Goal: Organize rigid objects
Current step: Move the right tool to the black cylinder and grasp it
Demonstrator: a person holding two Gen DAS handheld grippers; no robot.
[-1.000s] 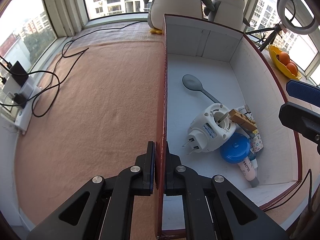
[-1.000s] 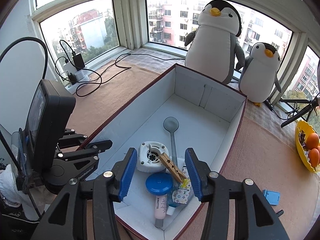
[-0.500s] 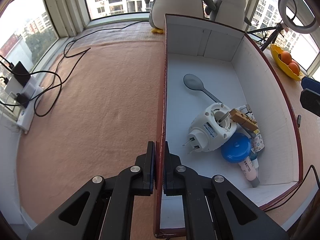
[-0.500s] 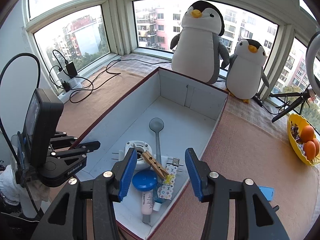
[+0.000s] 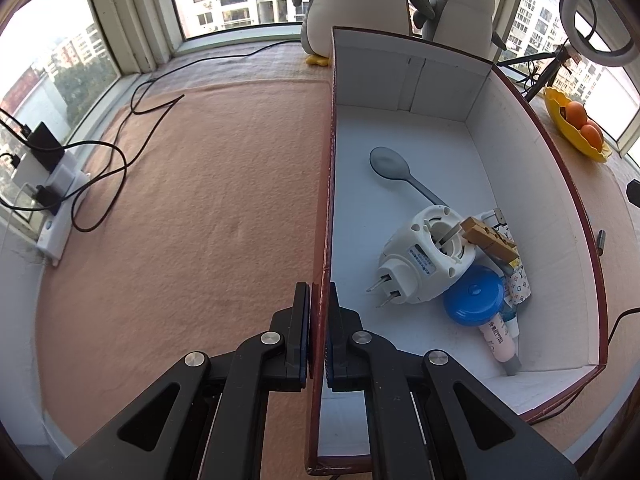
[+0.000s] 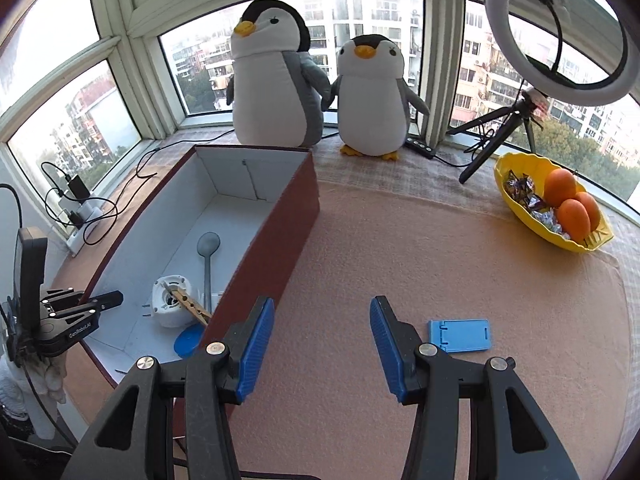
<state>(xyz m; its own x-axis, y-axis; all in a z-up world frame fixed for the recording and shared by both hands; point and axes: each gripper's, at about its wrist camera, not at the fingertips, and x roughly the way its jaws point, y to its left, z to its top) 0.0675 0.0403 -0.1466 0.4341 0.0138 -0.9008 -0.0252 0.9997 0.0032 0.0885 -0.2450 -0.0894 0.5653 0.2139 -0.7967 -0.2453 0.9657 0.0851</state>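
Note:
A long box [image 5: 560, 184], dark red outside and white inside, holds a grey spoon [image 5: 390, 163], a white plug adapter [image 5: 424, 258], a wooden clothespin [image 5: 488, 240], a blue lid [image 5: 474, 295] and a pink tube [image 5: 500, 338]. My left gripper [image 5: 319, 304] is shut on the box's left wall. My right gripper [image 6: 322, 346] is open and empty over the mat, right of the box [image 6: 276, 224]. A blue phone stand [image 6: 460, 334] lies flat just right of its right finger. The left gripper [image 6: 100, 300] shows at the box's near left wall.
Two plush penguins [image 6: 276, 76] stand behind the box. A yellow bowl of oranges [image 6: 560, 208] and a ring light on a tripod [image 6: 560, 28] are at the right. A power strip with cables [image 5: 52, 196] lies at the left edge.
My right gripper has swung right, from above the box's contents to over the mat beside the blue phone stand. The left gripper stays shut on the box wall.

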